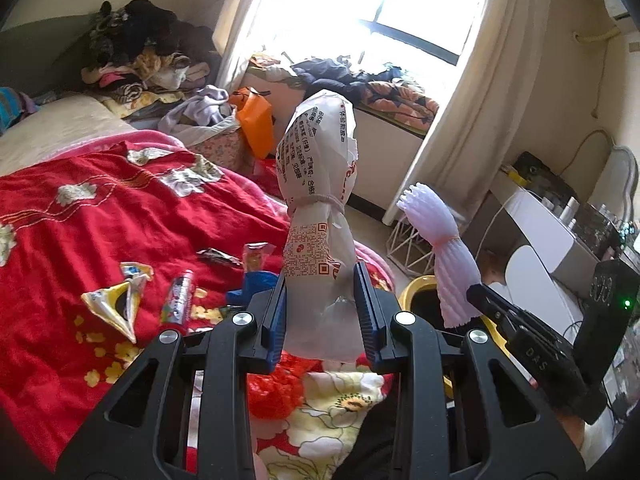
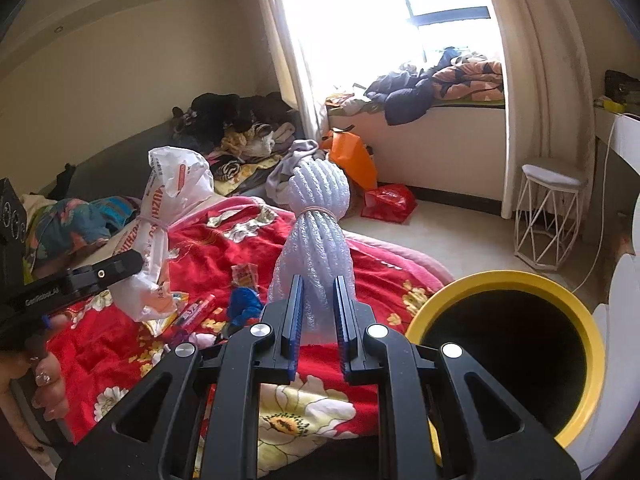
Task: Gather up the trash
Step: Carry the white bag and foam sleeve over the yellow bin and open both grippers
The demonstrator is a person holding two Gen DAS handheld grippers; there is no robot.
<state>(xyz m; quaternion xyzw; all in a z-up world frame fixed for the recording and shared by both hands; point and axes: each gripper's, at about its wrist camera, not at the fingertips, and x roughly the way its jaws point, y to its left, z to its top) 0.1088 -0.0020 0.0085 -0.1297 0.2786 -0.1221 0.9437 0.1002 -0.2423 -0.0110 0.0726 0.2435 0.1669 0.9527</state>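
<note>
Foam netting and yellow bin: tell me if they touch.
Apart. The right wrist view shows the foam netting held upright in the right gripper, with red blanket visible between it and the yellow bin.

The left gripper (image 1: 323, 312) has its blue-padded fingers (image 1: 276, 320) clamped on the lower end of a white printed plastic bag (image 1: 320, 184), rolled and tied round the middle with a band, standing upright. To its right, the right gripper (image 1: 476, 296) holds a white foam net (image 1: 444, 248) over a yellow-rimmed bin (image 1: 412, 286). Wrappers (image 1: 120, 308) lie scattered on the red flowered blanket (image 1: 100, 220) covering the bed.
</note>
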